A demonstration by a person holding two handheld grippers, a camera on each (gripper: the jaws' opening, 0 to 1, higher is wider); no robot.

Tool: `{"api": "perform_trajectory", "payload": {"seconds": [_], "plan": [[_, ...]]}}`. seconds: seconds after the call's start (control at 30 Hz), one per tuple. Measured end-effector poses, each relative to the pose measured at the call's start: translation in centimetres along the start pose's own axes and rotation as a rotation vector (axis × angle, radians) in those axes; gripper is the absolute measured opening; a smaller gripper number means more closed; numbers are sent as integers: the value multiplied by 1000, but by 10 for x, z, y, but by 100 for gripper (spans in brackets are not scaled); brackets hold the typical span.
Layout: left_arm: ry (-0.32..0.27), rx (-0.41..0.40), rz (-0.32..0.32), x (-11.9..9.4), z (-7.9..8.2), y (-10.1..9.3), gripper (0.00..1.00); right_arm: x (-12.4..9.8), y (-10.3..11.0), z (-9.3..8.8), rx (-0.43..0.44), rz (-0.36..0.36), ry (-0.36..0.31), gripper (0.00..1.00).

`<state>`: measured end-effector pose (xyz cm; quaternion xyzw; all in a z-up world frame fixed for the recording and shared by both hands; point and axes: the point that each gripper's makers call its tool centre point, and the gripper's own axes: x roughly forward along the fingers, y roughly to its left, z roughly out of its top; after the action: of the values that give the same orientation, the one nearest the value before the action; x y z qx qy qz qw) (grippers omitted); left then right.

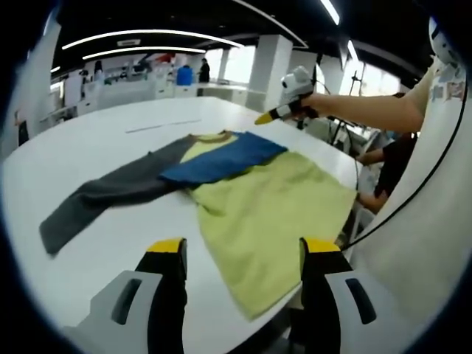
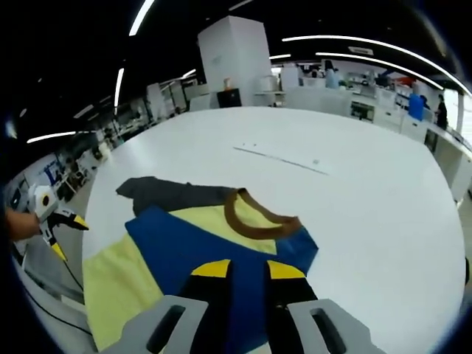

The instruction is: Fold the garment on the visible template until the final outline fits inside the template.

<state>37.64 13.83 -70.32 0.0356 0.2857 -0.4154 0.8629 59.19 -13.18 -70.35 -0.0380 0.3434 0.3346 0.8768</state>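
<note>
The garment lies flat on the white table (image 1: 110, 140): a yellow-green body (image 1: 273, 214), a brown collar (image 2: 254, 214), a grey sleeve (image 1: 110, 195) stretched out to the left and a blue sleeve (image 1: 221, 158) folded across the chest. My left gripper (image 1: 243, 247) stands open at the near table edge, short of the hem, with nothing between its jaws. It appears again, small, as the left gripper (image 2: 66, 234) beyond the table's rim. A hand holds my right gripper (image 1: 267, 116) in the air past the collar. Seen along the right gripper (image 2: 249, 269), the jaws stand narrowly apart above the blue sleeve (image 2: 214, 247), gripping nothing.
A person in a white shirt (image 1: 420, 221) stands at the table's right edge with a black cable (image 1: 413, 192) hanging by them. A thin line mark (image 2: 280, 158) lies on the bare tabletop beyond the collar. Desks and pillars (image 2: 236, 51) fill the room behind.
</note>
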Motion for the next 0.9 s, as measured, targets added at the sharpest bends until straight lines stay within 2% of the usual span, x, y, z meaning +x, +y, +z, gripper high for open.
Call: {"api": "perform_trajectory", "payload": {"seconds": [0.4, 0.9], "plan": [[9, 0, 0, 3, 0, -1, 58, -4, -33, -8, -15, -71, 2, 0], [18, -16, 18, 4, 0, 3, 58, 16, -59, -18, -65, -122, 34, 0]]}}
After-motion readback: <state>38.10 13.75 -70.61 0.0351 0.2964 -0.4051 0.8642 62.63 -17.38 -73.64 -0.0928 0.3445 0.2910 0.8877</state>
